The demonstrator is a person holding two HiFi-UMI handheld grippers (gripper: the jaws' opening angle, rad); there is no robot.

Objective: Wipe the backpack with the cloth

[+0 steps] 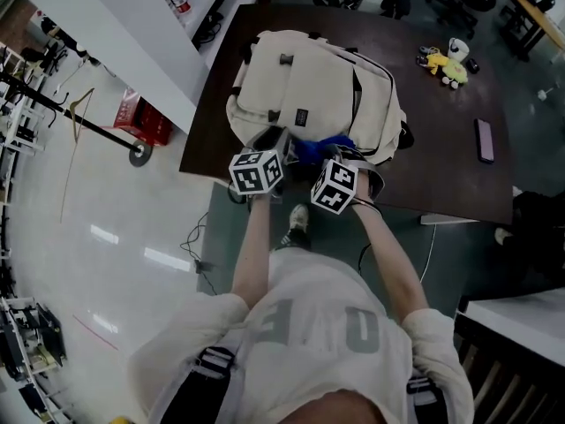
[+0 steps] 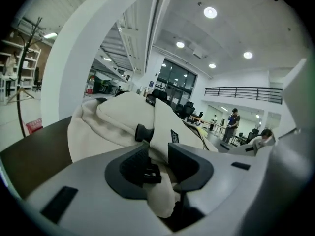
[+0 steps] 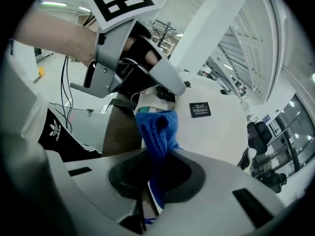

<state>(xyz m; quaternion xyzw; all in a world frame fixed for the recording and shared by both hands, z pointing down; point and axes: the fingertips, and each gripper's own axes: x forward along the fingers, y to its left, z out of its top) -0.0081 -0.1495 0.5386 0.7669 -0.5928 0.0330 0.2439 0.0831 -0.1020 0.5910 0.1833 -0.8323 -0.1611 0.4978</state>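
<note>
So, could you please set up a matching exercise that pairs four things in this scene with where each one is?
Things:
1. backpack
2. cloth
3. phone
4. red box

Places:
A. on the floor, left of the table
B. lying flat near the table's right edge
C. clamped in the right tongs
D. on the table, its fabric pinched by the left tongs

Pairs: 1-D, 2-C, 3-B, 4-A

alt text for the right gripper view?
The right gripper is shut on a blue cloth, in front of a cream backpack with a black label. The left gripper, upper left, grips the backpack's edge.
</note>
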